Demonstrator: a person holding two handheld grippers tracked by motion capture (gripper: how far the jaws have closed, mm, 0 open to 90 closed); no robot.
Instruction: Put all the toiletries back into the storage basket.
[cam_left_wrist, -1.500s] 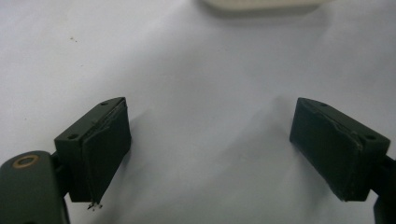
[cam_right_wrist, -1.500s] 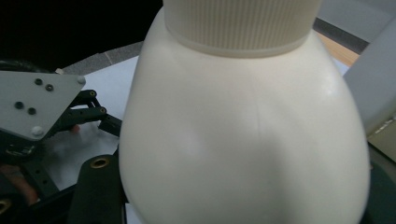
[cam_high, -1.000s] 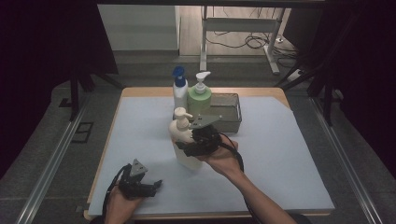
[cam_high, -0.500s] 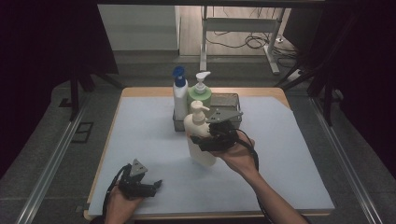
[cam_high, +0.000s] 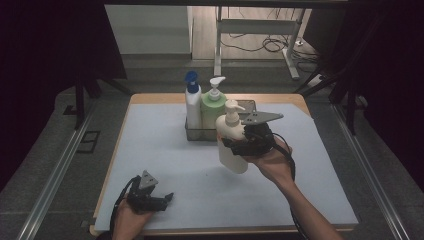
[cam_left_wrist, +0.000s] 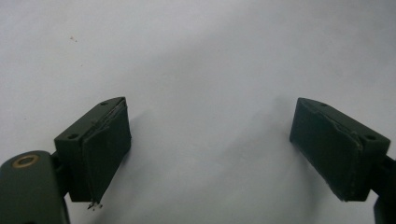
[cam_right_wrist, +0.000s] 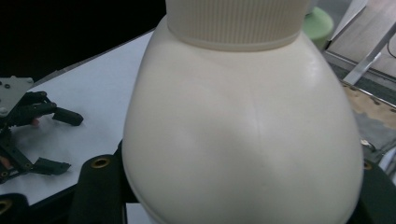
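The right gripper (cam_high: 239, 146) clamps the cream bottle (cam_high: 232, 142), lifted just in front of the tray (cam_high: 250, 106) where two bottles already stand, so setting it in remains, while the left gripper (cam_high: 161, 199) rests open and empty.

Setting: laboratory or test workshop, staged recording station. Evidence: wooden table (cam_high: 150, 97) covered by a pale blue-white mat (cam_high: 165, 150); black curtains (cam_high: 45, 45) enclosing both sides; metal rails (cam_high: 55, 175) set in grey carpeted floor; metal-framed desk (cam_high: 250, 30) at rear with loose cables (cam_high: 265, 45) on bare flooring. Props: pump bottles grouped at a small wire basket (cam_high: 192, 134).
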